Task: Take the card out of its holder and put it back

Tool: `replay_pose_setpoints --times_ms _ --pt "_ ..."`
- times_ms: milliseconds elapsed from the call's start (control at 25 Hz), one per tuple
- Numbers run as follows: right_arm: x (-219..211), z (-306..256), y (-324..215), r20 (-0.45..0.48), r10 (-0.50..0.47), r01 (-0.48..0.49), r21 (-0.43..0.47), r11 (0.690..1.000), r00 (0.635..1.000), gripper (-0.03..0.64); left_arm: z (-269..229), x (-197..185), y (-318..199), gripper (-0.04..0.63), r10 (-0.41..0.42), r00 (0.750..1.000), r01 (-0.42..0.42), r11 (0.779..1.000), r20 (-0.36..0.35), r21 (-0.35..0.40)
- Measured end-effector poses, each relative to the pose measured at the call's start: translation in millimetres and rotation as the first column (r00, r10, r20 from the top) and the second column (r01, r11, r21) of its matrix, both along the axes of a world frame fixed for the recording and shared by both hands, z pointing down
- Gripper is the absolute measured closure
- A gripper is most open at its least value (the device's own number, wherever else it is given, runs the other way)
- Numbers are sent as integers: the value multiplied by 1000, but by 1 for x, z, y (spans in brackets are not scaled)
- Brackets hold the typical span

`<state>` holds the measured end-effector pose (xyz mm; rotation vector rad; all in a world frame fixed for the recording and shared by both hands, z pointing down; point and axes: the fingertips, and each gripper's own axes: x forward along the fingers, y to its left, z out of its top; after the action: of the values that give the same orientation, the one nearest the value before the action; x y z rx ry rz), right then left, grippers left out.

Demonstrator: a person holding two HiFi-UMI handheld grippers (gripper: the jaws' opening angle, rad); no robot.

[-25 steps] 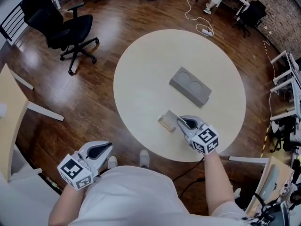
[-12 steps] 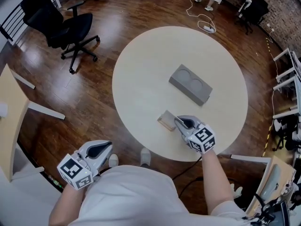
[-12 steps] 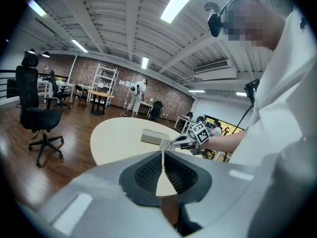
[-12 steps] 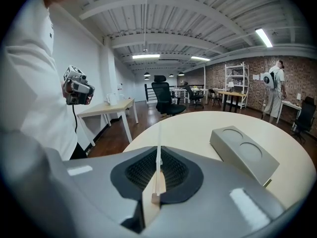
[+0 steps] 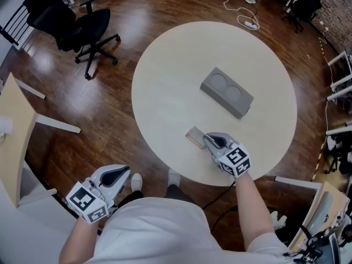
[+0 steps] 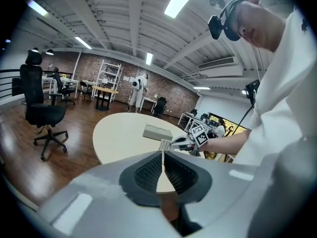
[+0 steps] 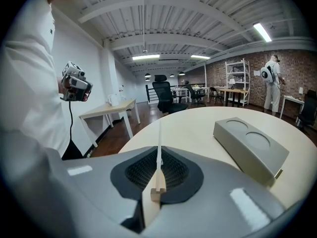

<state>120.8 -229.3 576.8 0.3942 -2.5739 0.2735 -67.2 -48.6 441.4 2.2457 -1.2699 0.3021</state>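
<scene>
- Near the front edge of the round counter point(image 5: 165, 92), the right gripper point(image 5: 208, 139) has its fingers pinching the card point(image 7: 159, 138) edge-on.
- Card stands upright in the slot of the wooden holder point(image 7: 157, 193).
- Left gripper point(image 5: 124, 172) is off the counter, over the floor, fingers pressed together with nothing between.
- Grey block point(image 5: 226, 92) with two round recesses lies on the counter beyond the card, apart from it.

Open office-lab: black wheeled swivel chair point(image 6: 42, 114), brown brick wall point(image 6: 77, 67) and white metal shelving point(image 6: 110, 76) far beyond the jaws of the left gripper point(image 6: 162, 155).
</scene>
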Motion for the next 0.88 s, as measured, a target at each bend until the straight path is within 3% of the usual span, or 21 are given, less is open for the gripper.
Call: replay_pose_setpoints --times_ms 200,320,480,640,880 --pt "0 -6 -5 -2 37 -37 37 999 999 577 5 2 5 578 -4 1000 4 1000 -11 -17" --pt "4 -23 -8 9 104 -105 94 990 994 506 12 1 8 578 30 1000 -30 999 -6 -14" --pt "21 -58 5 21 235 -235 177 956 972 439 20 1 14 578 99 995 -98 995 -12 12" --pt "22 -78 74 28 309 -309 177 934 951 437 12 2 35 578 191 981 -189 980 -26 68" --pt "-16 -88 222 10 365 -363 123 924 931 436 8 -25 106 578 294 955 -288 952 -44 101"
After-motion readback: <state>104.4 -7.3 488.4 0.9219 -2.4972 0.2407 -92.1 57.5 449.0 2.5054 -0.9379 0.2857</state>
